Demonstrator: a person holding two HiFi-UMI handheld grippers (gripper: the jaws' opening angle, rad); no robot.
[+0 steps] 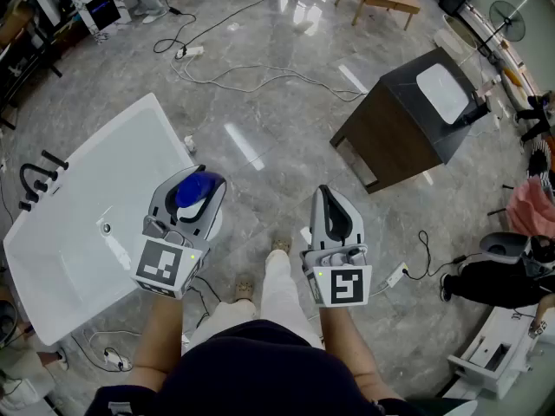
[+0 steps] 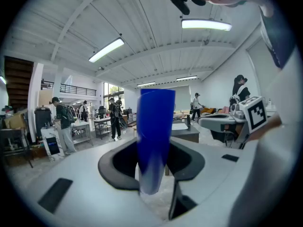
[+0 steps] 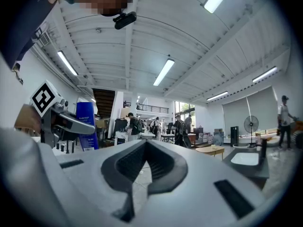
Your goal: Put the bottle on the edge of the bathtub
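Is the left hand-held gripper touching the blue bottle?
Touching. The left gripper view shows the blue bottle clamped between the dark pads of the left hand-held gripper.

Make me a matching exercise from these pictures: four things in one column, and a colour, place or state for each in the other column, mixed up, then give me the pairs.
Things:
1 bottle
2 bathtub
3 right gripper
4 cabinet

Descriptions:
A empty, fingers together
B white, at the left of the head view
C dark, with a white basin on top
D blue, clamped in the left gripper

Pairs: 1-D, 2-B, 3-A, 4-C.
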